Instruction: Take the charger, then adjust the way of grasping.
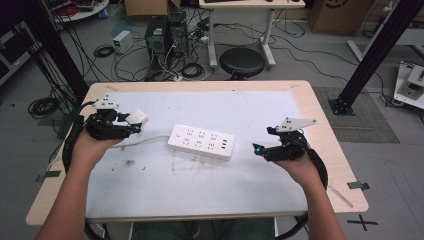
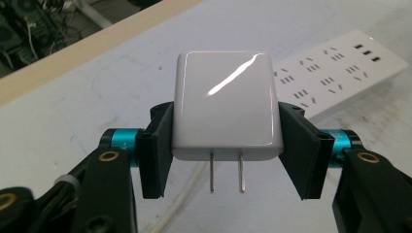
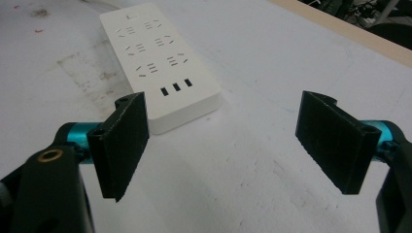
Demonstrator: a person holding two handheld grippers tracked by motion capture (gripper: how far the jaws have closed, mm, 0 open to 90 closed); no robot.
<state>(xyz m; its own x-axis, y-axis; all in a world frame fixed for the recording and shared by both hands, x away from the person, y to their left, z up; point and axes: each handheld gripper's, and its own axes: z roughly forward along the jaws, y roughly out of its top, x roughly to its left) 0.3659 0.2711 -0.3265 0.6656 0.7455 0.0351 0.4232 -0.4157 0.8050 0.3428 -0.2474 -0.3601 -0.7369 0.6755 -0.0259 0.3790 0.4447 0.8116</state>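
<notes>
A white power strip (image 1: pixel 201 141) lies flat near the middle of the table, its cord running off to the left. In the left gripper view the strip (image 2: pixel 335 73) sits beyond the jaws at the upper right. My left gripper (image 1: pixel 131 125) is shut on a white plug adapter (image 1: pixel 137 118), held above the table left of the strip; the adapter (image 2: pixel 226 107) fills the space between the jaws, two metal prongs pointing down toward the camera. My right gripper (image 1: pixel 260 145) hovers to the right of the strip, open and holding nothing; the strip (image 3: pixel 158 63) lies ahead of its jaws.
The table (image 1: pixel 320 125) has a pale mat with wooden borders. Behind the far edge stand a black stool (image 1: pixel 242 62), computer cases (image 1: pixel 165 35) and tangled cables on the floor. A black frame post (image 1: pixel 372 55) rises at the right.
</notes>
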